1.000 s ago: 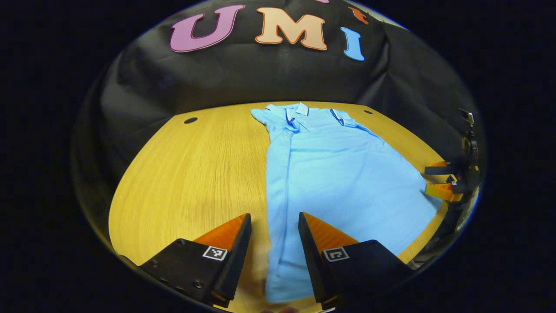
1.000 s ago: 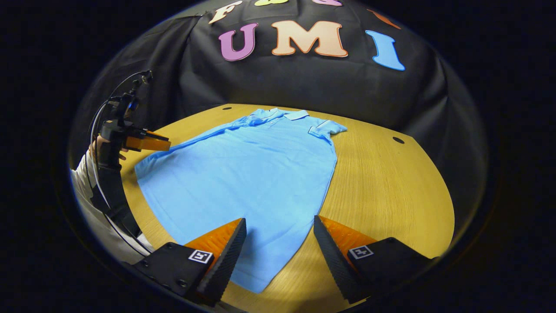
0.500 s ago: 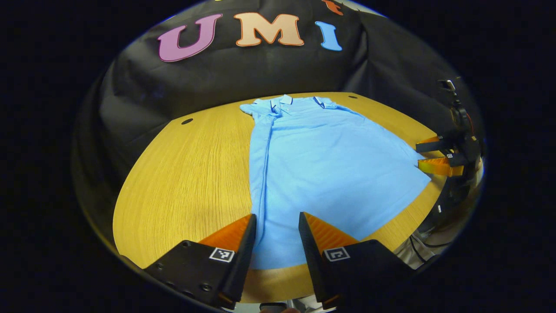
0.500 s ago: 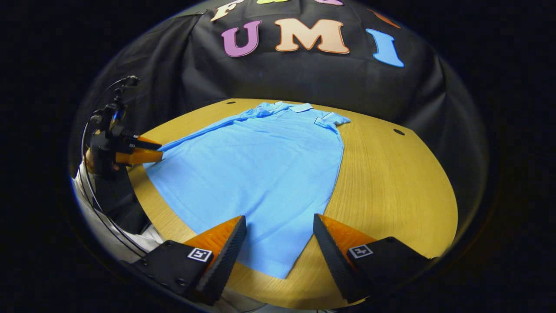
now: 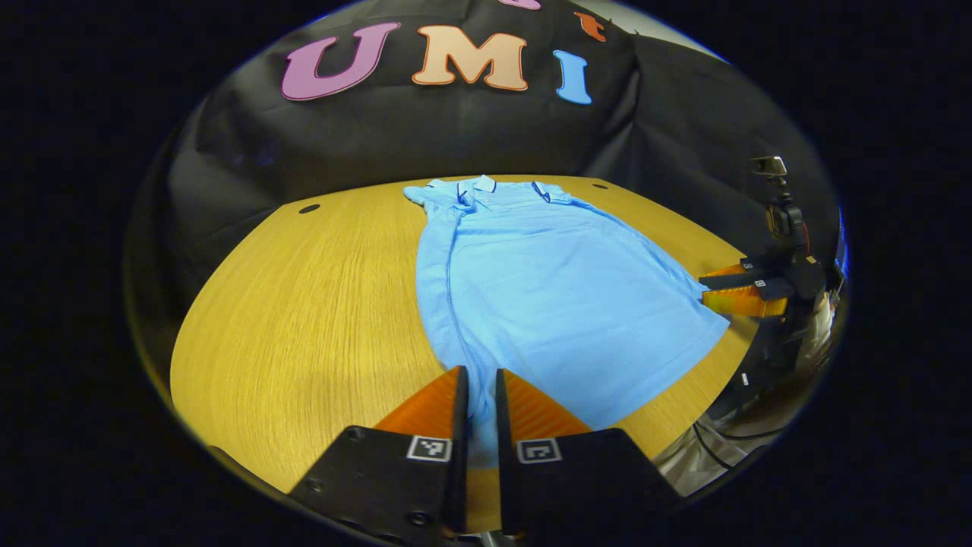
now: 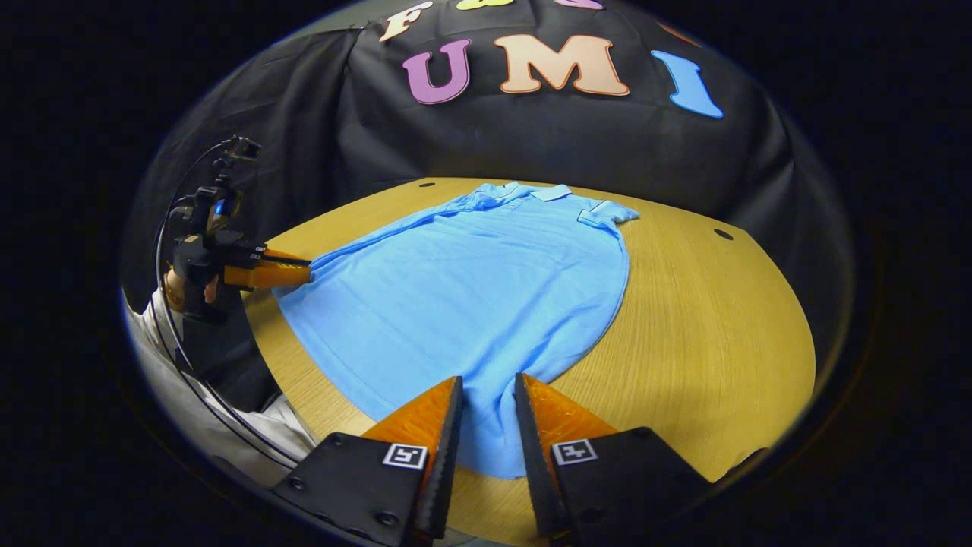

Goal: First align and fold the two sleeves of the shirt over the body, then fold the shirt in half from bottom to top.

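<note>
**Both grippers pinch the shirt's bottom hem**

A light blue polo shirt (image 5: 547, 281) lies flat on the wooden desk (image 5: 304, 304), collar toward the booth wall and hem toward the near edge. Its 2 short sleeves sit folded in against the body near the collar.

In the left gripper view, the left gripper (image 5: 478, 395) has its jaws drawn narrow on the hem corner of the shirt, with a strip of blue cloth running up between them. The cloth rises slightly toward the jaws, forming a ridge along the shirt's side edge. The same view catches the right gripper (image 5: 721, 292) at the far side, at the shirt's other hem corner, with cables hanging under it.

The right gripper view shows what that distant glimpse cannot: the right gripper (image 6: 486, 403) has its jaws narrow, with a fold of hem cloth gathered between them. It also shows the left gripper (image 6: 292, 270) from the side, jaws closed on the cloth's corner, and the hand (image 6: 190, 285) and white sleeve (image 6: 197, 410) of the person holding it. A round dark hole (image 6: 723, 234) marks the desk top beyond the shirt.
</note>
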